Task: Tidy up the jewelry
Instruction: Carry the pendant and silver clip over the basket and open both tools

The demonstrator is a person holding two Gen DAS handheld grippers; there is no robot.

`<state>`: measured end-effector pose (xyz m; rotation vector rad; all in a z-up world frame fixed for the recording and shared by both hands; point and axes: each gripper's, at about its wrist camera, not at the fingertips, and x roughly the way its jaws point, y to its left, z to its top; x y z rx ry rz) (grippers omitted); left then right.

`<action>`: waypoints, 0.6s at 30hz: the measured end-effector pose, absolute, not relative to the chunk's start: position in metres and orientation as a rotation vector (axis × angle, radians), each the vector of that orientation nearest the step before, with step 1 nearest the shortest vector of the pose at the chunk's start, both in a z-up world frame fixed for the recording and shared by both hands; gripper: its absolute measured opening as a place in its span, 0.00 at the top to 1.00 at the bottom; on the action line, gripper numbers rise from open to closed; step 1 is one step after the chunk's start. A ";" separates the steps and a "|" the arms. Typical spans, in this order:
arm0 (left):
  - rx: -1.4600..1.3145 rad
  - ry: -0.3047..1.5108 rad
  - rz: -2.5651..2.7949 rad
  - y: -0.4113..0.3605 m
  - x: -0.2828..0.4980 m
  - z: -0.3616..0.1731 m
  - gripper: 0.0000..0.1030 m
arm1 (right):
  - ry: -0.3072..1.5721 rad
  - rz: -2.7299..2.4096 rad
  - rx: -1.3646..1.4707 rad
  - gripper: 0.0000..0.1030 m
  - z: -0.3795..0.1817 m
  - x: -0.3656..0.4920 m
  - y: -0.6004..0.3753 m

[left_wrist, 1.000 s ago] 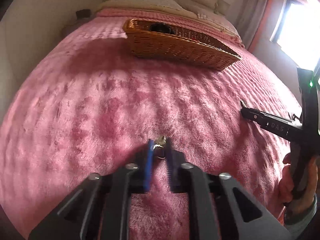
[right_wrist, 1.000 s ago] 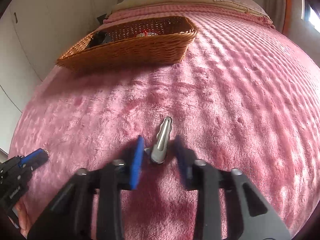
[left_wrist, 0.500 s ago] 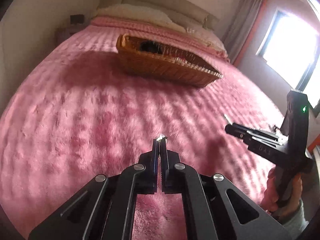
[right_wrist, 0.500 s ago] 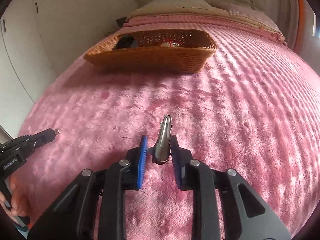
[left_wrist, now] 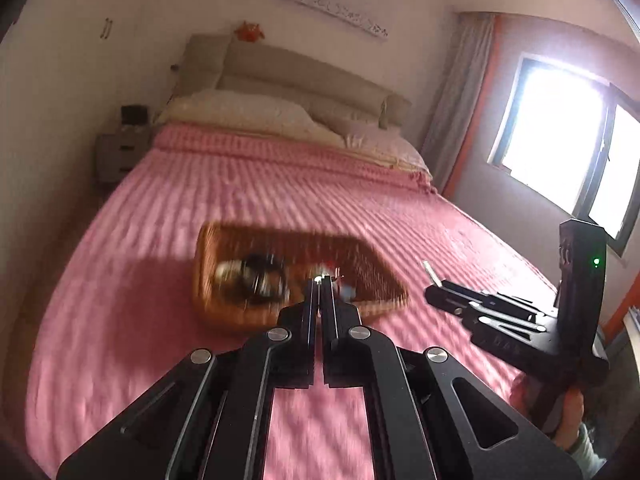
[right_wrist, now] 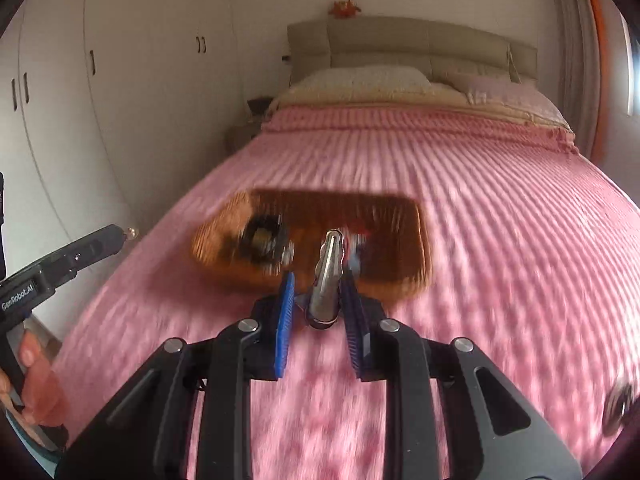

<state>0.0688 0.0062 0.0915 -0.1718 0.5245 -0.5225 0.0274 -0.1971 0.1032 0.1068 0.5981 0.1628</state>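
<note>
Left gripper (left_wrist: 319, 280), jaws pressed nearly together, pinches a tiny shiny trinket (left_wrist: 318, 278) at its tips. Right gripper (right_wrist: 318, 288), ribbed blue pads (right_wrist: 285, 300) clamped, holds a smooth, tapered metal clip (right_wrist: 328, 276). Both hang above a rectangular woven wicker basket (right_wrist: 404, 248) on the ridged, plush pink bedspread (right_wrist: 500, 208).

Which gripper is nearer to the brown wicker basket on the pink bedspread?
Neither clearly; the views disagree. The left gripper, shut on a small shiny jewel, and the right gripper, holding a silver metal hair clip, both hang before the brown wicker basket.
</note>
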 end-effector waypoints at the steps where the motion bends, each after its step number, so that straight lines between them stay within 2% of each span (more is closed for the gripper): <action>1: -0.168 0.522 -0.521 -0.001 0.083 0.095 1.00 | 0.602 0.171 0.115 0.80 0.107 0.044 -0.198; 8: -0.204 0.570 -0.530 -0.041 0.171 0.080 1.00 | 0.680 0.179 0.157 0.80 0.100 0.141 -0.206; 18: -0.210 0.751 -0.578 -0.075 0.225 0.015 1.00 | 0.882 0.168 0.178 0.79 0.035 0.215 -0.218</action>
